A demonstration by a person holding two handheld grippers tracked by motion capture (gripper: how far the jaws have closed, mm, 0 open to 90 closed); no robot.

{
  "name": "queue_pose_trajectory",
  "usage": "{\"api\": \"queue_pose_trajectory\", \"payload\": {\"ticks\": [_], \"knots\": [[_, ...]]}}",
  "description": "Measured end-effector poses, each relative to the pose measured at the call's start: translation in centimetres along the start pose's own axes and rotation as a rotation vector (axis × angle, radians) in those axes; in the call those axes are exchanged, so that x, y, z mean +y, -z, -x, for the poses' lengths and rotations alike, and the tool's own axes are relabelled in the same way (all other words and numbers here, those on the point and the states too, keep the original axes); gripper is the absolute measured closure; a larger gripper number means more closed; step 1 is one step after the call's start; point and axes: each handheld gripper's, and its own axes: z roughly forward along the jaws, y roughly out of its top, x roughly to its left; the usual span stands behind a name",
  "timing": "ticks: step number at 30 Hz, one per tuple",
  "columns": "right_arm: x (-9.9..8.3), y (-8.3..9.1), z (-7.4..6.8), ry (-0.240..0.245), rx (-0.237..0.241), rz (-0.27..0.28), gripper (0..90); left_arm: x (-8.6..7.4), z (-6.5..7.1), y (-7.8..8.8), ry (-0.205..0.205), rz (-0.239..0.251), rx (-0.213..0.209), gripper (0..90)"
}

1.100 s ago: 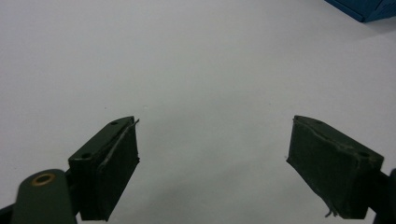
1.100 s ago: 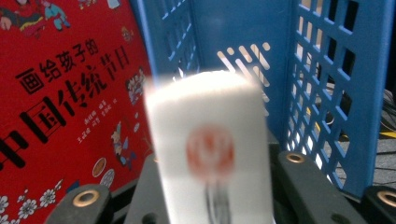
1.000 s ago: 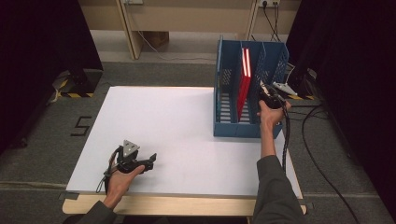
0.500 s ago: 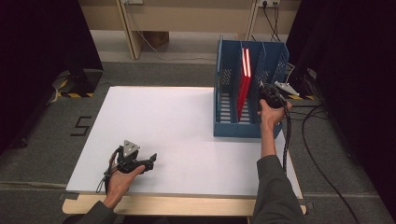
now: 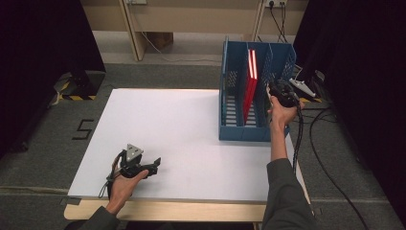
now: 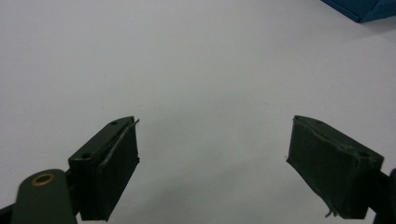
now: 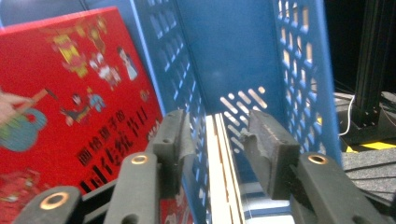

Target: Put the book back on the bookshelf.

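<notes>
A blue slotted file rack (image 5: pixel 239 132) stands at the right of the white table (image 5: pixel 182 124). A red picture book (image 5: pixel 250 84) (image 7: pixel 70 93) stands upright in its middle slot. My right gripper (image 5: pixel 277 91) (image 7: pixel 217 135) reaches into the rightmost slot of the rack (image 7: pixel 233 46). Its jaws have just been opening and stand apart on either side of a thin pale book (image 7: pixel 224 186), with the pads off it. My left gripper (image 5: pixel 154 165) (image 6: pixel 212 154) rests near the front left of the table, open with nothing between its jaws.
A corner of the rack (image 6: pixel 359 9) shows far off in the left gripper view. Cables (image 5: pixel 325 143) trail over the floor to the right of the table. Black curtains hang on both sides. A yellow-and-black striped object (image 5: pixel 67 86) lies on the floor at the left.
</notes>
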Motion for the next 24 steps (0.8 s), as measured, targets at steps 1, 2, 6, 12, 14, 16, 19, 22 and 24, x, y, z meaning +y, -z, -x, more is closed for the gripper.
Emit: {"api": "queue_pose_trajectory", "payload": {"ticks": [1,2,6,12,14,16,19,22,24], "knots": [[0.2,0.2,0.0,0.003,0.004,-0.004,57.9,0.0,0.0,0.0,0.000,-0.001,0.000,15.4],[0.3,0.5,0.0,0.005,0.010,-0.019,58.0,0.0,0.0,0.0,0.001,0.000,0.001,15.3],[0.3,1.4,-0.1,0.067,0.023,-0.063,57.9,0.0,0.0,0.0,-0.001,-0.002,0.001,15.4],[-0.3,3.3,0.5,0.136,0.042,-0.108,58.0,0.0,0.1,0.0,0.000,-0.006,0.003,15.4],[-0.6,4.0,0.7,0.138,0.060,-0.117,57.9,0.0,0.1,0.0,0.000,-0.006,0.003,15.4],[-0.8,4.7,0.9,0.154,0.066,-0.118,58.4,0.0,0.1,0.0,0.001,-0.005,0.004,15.4],[-1.3,5.6,1.1,0.184,0.073,-0.131,59.2,0.0,0.1,0.0,0.002,-0.003,0.003,15.4],[-1.8,6.3,1.1,0.210,0.078,-0.142,60.8,0.0,0.1,0.0,0.002,-0.005,0.005,15.4],[-2.1,6.7,1.2,0.231,0.075,-0.150,61.3,0.0,0.1,0.0,0.001,-0.007,0.002,15.4]]}}
